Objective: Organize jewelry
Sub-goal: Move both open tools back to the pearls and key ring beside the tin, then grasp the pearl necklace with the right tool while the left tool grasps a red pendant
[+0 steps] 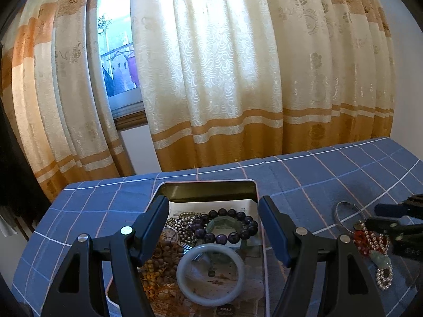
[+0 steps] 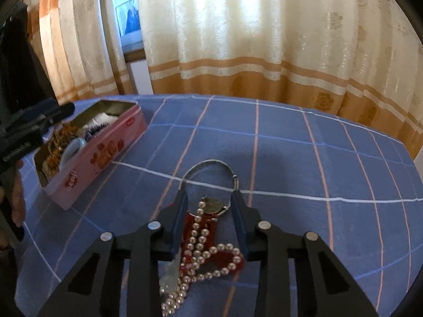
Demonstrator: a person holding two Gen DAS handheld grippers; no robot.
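My left gripper (image 1: 213,200) stands open above a pink tin box (image 1: 208,182), its fingers spread on either side. Inside lie a pale jade bangle (image 1: 179,274), a purple bead bracelet (image 1: 232,212), a green bangle (image 1: 224,222), brown wooden beads (image 1: 161,259) and metal beads. To the right of the tin, my right gripper (image 2: 209,194) points down over a jewelry pile on the cloth. A pearl necklace (image 2: 201,240), red beads (image 2: 189,222) and a small watch (image 2: 213,204) lie between its jaws, untouched by the pads. A silver bangle (image 2: 208,161) lies just beyond the tips.
A blue checked cloth (image 2: 290,158) covers the table. Cream and orange curtains (image 1: 211,79) hang right behind its far edge, with a window (image 1: 116,52) at the left. The tin (image 2: 105,153) sits near the table's left end, where a hand (image 2: 15,198) holds the left gripper (image 2: 39,121).
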